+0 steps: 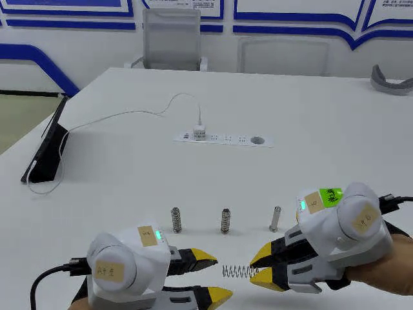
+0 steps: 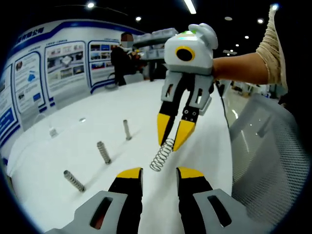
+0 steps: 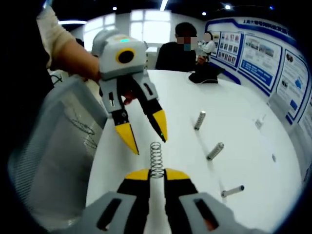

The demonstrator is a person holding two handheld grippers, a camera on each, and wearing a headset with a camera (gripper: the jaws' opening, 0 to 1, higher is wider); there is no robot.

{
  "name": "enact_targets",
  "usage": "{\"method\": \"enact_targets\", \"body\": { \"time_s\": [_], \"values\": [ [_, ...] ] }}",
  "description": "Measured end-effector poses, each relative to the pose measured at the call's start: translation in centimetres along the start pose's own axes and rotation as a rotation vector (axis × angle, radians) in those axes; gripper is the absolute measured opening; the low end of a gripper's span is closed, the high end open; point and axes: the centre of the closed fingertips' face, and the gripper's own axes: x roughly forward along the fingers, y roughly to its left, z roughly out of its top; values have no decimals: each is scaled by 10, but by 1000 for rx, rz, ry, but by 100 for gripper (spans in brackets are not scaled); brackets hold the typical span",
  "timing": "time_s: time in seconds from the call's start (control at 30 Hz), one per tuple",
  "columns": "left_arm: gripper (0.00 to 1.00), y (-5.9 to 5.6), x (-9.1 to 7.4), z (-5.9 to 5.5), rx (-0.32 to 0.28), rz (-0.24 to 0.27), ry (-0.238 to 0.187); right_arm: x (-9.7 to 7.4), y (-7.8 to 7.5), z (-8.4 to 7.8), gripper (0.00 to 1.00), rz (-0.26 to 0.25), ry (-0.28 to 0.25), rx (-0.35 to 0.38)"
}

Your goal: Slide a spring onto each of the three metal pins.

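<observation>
Final step, seemingly: right tongs [image 1: 261, 268] pinched the last spring [image 1: 237, 271]; left tongs [image 1: 220, 278] gaped wide; next it needed lining up over the bare pin [image 1: 275, 218].

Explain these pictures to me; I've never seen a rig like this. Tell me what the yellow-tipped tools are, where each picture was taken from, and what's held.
Those tools are two-jaw grippers, one in each of a person's hands. The wide picture comes from a headset camera looking down at the white table; each round picture comes from a camera riding on one gripper. The right gripper is shut on a spring; the left gripper is open and empty. Three metal pins stand on the table: the left pin and middle pin wear springs, the right pin is bare. A power strip lies farther back.
</observation>
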Motion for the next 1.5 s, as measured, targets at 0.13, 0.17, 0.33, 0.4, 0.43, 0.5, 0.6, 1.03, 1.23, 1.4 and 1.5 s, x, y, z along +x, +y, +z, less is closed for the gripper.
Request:
{"method": "enact_targets", "body": {
  "time_s": [0.13, 0.17, 0.33, 0.4, 0.43, 0.5, 0.6, 1.03, 1.23, 1.4, 1.5],
  "values": [
    [22, -6, 2, -1, 37, -18, 11, 1, 6, 1, 12, 24, 15, -19],
    [21, -8, 2, -2, 45, -22, 16, 1, 7, 1, 12, 28, 19, -22],
    [15, -11, 4, -3, 75, -32, 24, 2, 13, 1, 12, 52, 45, -43],
    [13, -12, 5, -3, 84, -35, 27, 2, 15, 1, 12, 59, 54, -49],
    [13, -13, 5, -4, 86, -36, 31, 2, 16, 1, 12, 59, 55, -52],
    [12, -13, 5, -4, 94, -39, 35, 1, 17, 3, 12, 64, 58, -51],
    [12, -13, 5, -4, 98, -41, 36, -2, 17, 7, 12, 63, 54, -49],
    [11, -12, 6, -2, 97, -43, 35, -8, 15, 39, 12, 53, -25, -46],
    [11, -11, 6, 1, 91, -41, 24, -6, 14, 51, 12, 43, -59, -45],
    [10, -11, 5, 3, 72, -40, 13, -5, 14, 58, 12, 35, -79, -49],
    [10, -9, 4, 3, 58, -38, 9, -4, 13, 59, 12, 30, -84, -52]
  ]
}}
